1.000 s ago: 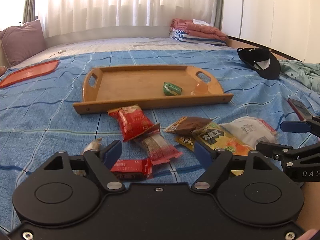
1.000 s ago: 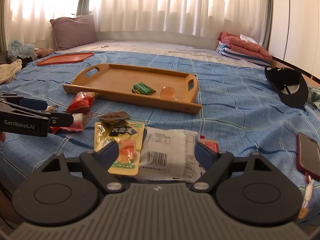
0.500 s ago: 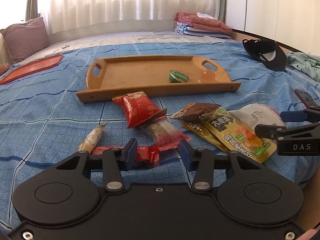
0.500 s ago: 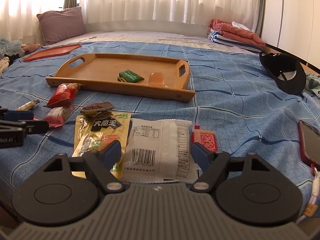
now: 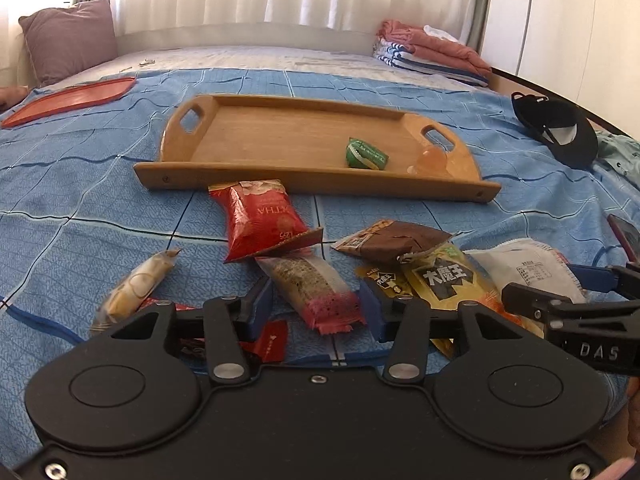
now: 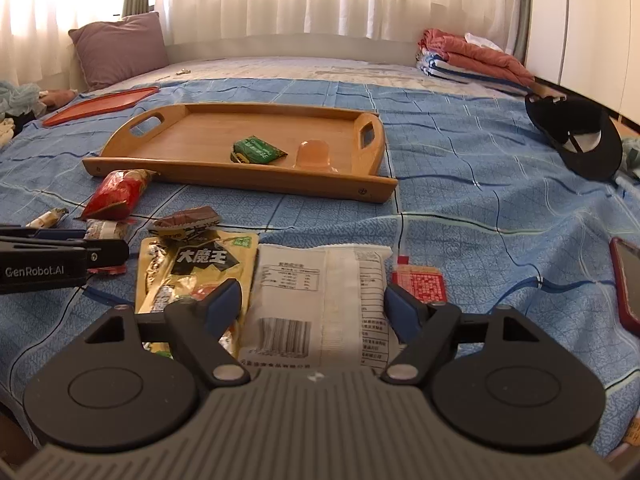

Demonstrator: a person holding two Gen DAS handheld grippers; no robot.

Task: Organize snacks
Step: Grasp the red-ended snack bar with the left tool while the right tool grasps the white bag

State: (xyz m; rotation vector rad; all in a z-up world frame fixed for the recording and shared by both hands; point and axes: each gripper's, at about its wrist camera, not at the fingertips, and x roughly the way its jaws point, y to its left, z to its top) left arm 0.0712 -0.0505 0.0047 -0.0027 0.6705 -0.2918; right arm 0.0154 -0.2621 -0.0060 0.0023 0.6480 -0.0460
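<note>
My left gripper is open at a narrow gap, low over the blue bedspread. The pink end of a cereal bar lies between its fingers, and I see no squeeze on it. A red packet, a cream stick snack, a small red wrapper, a brown packet and a yellow pouch lie around. My right gripper stands wide open, straddling a white packet. The wooden tray holds a green packet and a jelly cup.
A red-patterned sachet lies right of the white packet, and a phone further right. A black cap sits at the right. An orange lid, a pillow and folded blankets are at the back.
The left jaws narrowed from wide, then the gripper slid forward and down from the small red wrapper to the cereal bar. The right gripper sank closer over the white packet.
</note>
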